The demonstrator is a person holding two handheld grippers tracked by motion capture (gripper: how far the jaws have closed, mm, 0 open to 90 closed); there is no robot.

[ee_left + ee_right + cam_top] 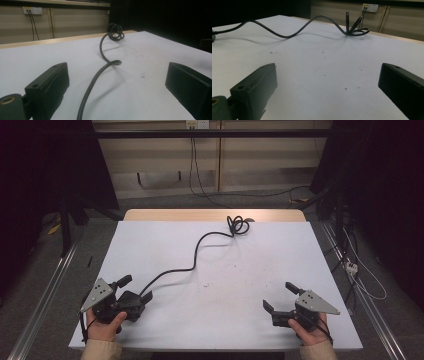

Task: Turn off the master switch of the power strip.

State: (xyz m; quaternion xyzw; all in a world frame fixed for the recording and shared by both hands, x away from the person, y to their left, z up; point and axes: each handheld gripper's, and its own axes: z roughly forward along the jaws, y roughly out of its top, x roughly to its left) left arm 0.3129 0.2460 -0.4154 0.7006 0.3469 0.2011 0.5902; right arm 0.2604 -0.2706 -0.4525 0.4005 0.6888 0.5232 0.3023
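A black cable (195,252) lies on the white table top (235,320), running from a loose coil (238,225) at the far edge to my left gripper (136,289). In the left gripper view the cable (93,83) passes between the wide-apart jaws of the left gripper (117,75), touching neither, and leaves the bottom of the frame, so its near end is hidden. My right gripper (280,297) is held low at the front right, open with nothing in it. From the right gripper (327,80) the cable (284,36) and coil (355,28) are far off.
The far strip of the table is bare wood (200,215). Metal rails (45,295) run along both sides on the floor. Loose wires and a power strip (351,266) lie on the floor at the right. A wall socket (32,10) is behind the table.
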